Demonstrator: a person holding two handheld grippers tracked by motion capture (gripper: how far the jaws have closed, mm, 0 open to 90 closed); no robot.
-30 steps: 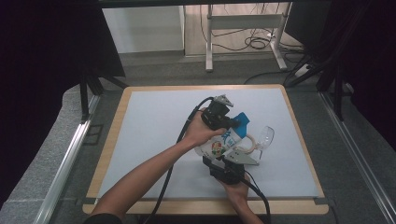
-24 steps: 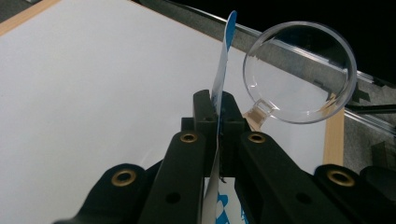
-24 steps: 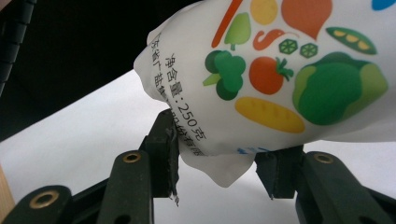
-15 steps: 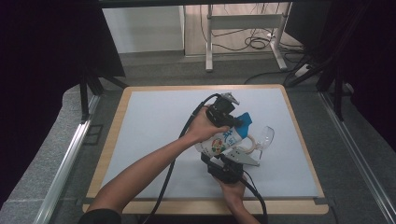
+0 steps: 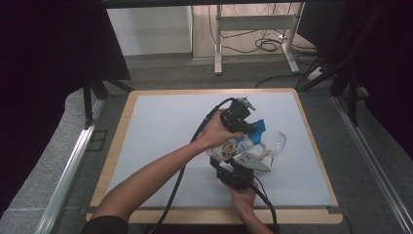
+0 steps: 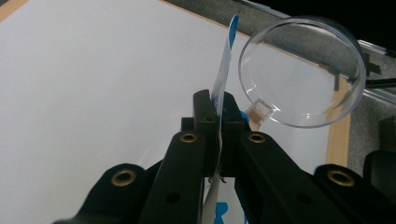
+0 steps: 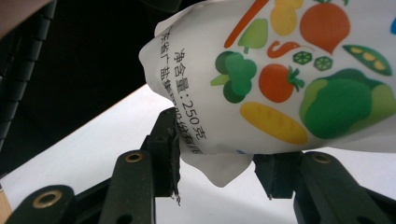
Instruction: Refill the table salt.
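Left gripper (image 6: pixel 217 109) has its black jaws pressed together on the thin flat top edge of the pouch (image 6: pixel 223 70), which rises edge-on between them, white with a blue tip. From above, that same left gripper (image 5: pixel 246 124) sits over the blue end of the pouch (image 5: pixel 234 145), held by a hand (image 5: pixel 214 134) whose forearm crosses the table (image 5: pixel 160 126) from the near left corner.

Right gripper (image 7: pixel 219 161) comes at the pouch from the other end. Its jaws stand partly apart with the crumpled white bottom corner of the pouch (image 7: pixel 280 79) hanging down between them; whether the pads actually press on the film I cannot tell, as the corner looks loose in the gap. The pouch face shows printed vegetables and a line of black characters. From above, the right gripper (image 5: pixel 236 168) lies just on the near side of the pouch, with the right hand (image 5: pixel 241 192) behind it.

Just beside the pouch, on its far right side, lies a clear glass (image 5: pixel 275 145). Its round transparent bowl (image 6: pixel 303 74) shows close behind the pouch's pinched edge in the left gripper view. The pouch itself is off the tabletop, a little right of the table's middle.
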